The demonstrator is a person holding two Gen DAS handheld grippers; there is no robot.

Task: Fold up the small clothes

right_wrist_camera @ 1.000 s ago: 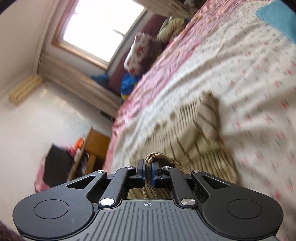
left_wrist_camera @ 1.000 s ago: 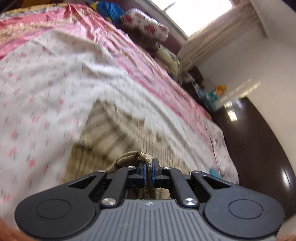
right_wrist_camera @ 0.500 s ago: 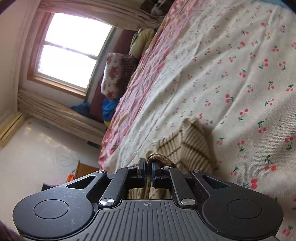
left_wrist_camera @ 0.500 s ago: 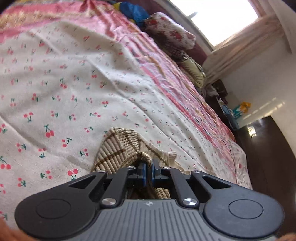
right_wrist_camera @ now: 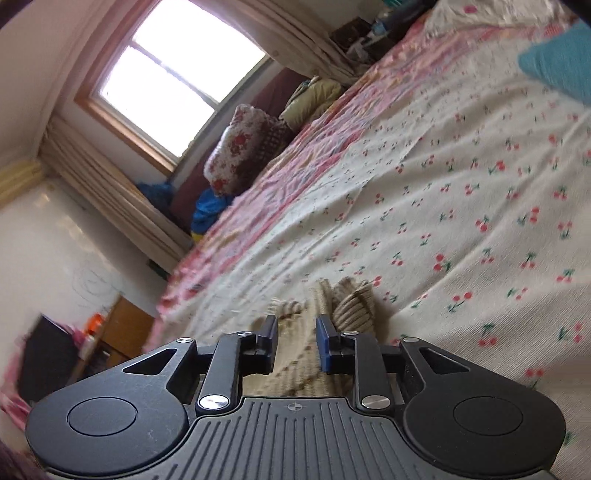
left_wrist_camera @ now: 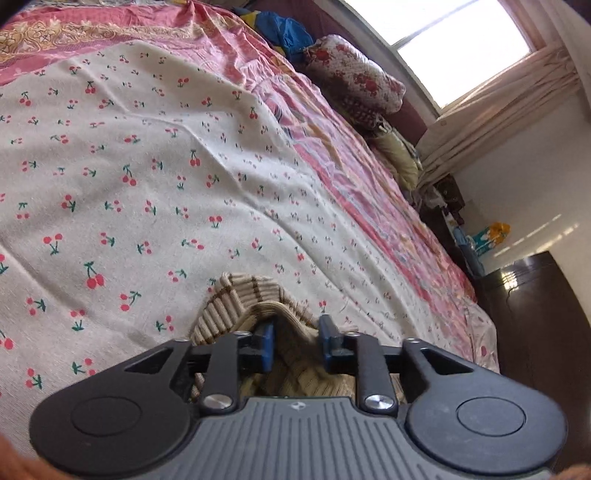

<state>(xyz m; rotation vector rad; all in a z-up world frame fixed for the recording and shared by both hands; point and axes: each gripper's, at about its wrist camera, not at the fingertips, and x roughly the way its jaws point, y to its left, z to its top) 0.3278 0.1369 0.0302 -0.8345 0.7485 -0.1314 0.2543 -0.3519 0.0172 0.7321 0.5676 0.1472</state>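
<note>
A beige ribbed knit garment (left_wrist_camera: 236, 302) with thin brown stripes lies bunched on the cherry-print sheet (left_wrist_camera: 147, 177). My left gripper (left_wrist_camera: 295, 341) is low over it, jaws opening; a fold of the knit rises between the blue pads (left_wrist_camera: 266, 345) but they no longer press it. In the right wrist view the same garment (right_wrist_camera: 347, 302) lies under my right gripper (right_wrist_camera: 295, 341), whose jaws are also opening, with knit cloth below the gap and nothing pinched. Most of the garment is hidden behind both gripper bodies.
A pink patterned bedspread (left_wrist_camera: 332, 140) borders the sheet. Floral pillows (left_wrist_camera: 354, 79) and blue cloth (left_wrist_camera: 284, 29) are piled under the window (right_wrist_camera: 173, 81). A teal cloth (right_wrist_camera: 561, 70) lies far right on the bed. A dark wardrobe (left_wrist_camera: 535, 332) and a wooden cabinet (right_wrist_camera: 125, 325) stand beside it.
Both grippers came down to the bed with the garment's edge pinched, then their jaws parted and released the knit, which now rests on the sheet.
</note>
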